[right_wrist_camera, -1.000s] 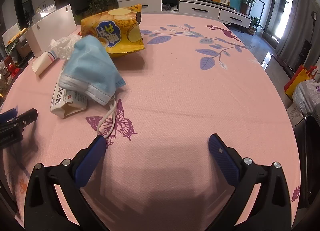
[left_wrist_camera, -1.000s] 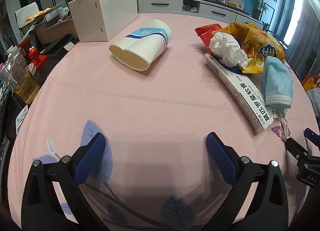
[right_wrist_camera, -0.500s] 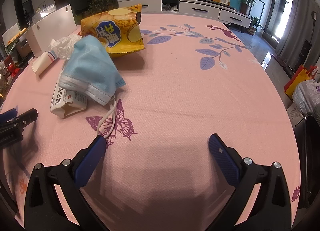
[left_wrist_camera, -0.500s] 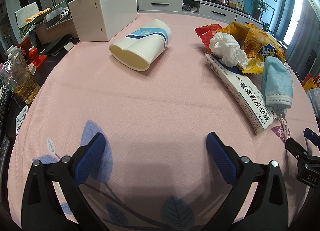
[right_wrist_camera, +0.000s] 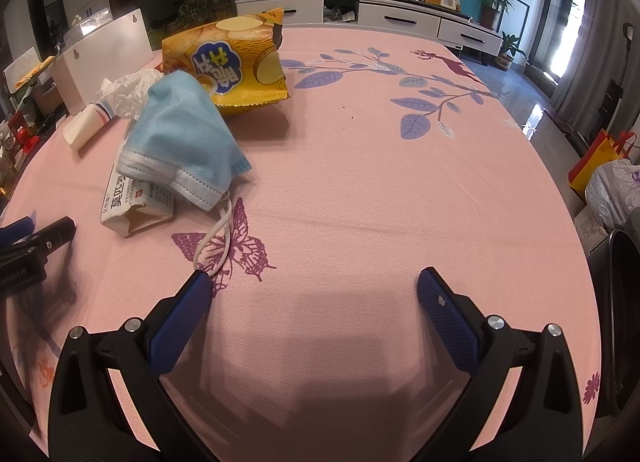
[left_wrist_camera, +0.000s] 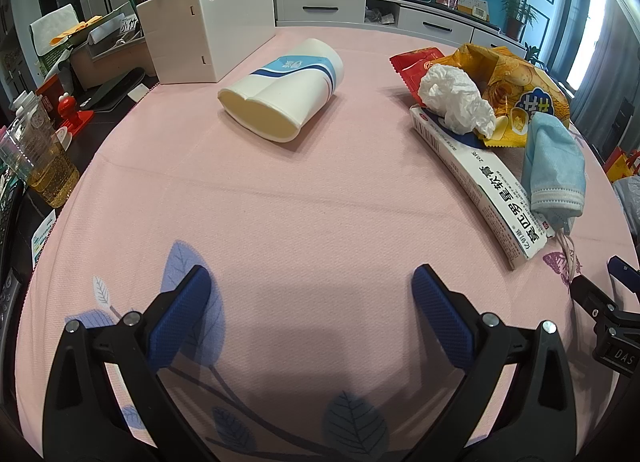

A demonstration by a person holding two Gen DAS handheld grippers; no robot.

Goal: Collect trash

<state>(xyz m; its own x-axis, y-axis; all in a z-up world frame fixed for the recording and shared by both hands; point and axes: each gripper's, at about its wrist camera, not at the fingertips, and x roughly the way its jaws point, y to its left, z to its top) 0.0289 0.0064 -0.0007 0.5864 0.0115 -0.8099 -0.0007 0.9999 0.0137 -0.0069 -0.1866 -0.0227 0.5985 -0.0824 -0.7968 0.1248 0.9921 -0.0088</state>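
Trash lies on a pink tablecloth. A squashed white paper cup lies on its side ahead of my left gripper, which is open and empty. To the right sit a crumpled tissue, a long white carton, a yellow chip bag, a red wrapper and a blue face mask. My right gripper is open and empty; the mask drapes over the carton ahead to its left, with the mask's ear loop close to the left fingertip. The chip bag stands behind.
A white box stands at the table's far left. A cup of amber drink and clutter sit beyond the left edge. A dark bin and bags are off the right edge. Each gripper shows at the other view's edge.
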